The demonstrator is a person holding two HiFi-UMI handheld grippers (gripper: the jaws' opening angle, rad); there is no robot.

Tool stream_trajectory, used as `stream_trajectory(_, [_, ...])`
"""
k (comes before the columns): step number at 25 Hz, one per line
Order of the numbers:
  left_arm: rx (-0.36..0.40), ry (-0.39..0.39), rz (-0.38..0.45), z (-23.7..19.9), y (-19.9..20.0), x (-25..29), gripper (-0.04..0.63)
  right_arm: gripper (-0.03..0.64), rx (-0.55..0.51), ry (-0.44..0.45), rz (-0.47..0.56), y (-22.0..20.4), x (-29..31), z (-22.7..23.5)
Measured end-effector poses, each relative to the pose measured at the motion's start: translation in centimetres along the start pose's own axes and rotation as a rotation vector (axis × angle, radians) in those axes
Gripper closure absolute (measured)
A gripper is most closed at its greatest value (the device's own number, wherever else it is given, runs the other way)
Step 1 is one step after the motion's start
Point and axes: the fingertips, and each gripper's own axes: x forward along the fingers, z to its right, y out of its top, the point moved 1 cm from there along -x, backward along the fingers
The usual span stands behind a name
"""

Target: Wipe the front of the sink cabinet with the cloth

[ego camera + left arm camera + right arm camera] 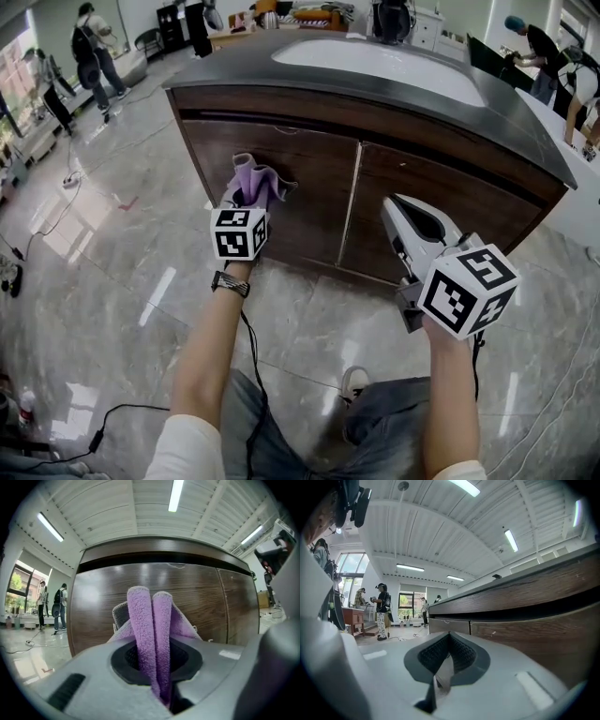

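floor [112,281]: glossy grey marble | strip lights [177,494]: ceiling, lit | windows [14,581]: far left

Grey marble floor [103,309] under both claws. Red tape mark [128,202] on floor, left of left claw [246,197]. Black cable [122,411] on floor, down-left of it. Two persons with backpacks [92,42] far up-left, well apart. White shoe [353,382] below, between claws. More persons [542,56] far up-right of right claw [394,208]. Ceiling light strips [176,494] high above left claw.
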Motion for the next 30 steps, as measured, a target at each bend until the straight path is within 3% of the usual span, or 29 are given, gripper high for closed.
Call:
stream_trajectory(11, [0.066,-0.269,0.05,12.7,2.0,0.9,0.545,0.611,-0.002,0.042,-0.015,-0.6,0.0,-1.1])
stream_trajectory(15, [0.037,-0.306,0.06,14.8,1.2,1.0,0.545,0.611,0.003,-0.02,-0.02,-0.9,-0.4,-0.4])
stream_trajectory(20, [0.059,-0.356,-0.016,17.6,-3.6,1.4,0.545,0.611,0.059,-0.106,-0.039,-2.3,-0.3,1.3])
stream_trajectory(25, [0.039,-0.347,-0.048,18.2,-7.5,2.0,0.546,0.611,0.185,-0.075,0.012,-2.1,-0.3,2.1])
stream_trajectory(30, [0.0,-0.362,-0.157,19.1,-13.5,2.5,0.545,0.611,0.251,-0.064,0.032,-2.7,-0.3,2.2])
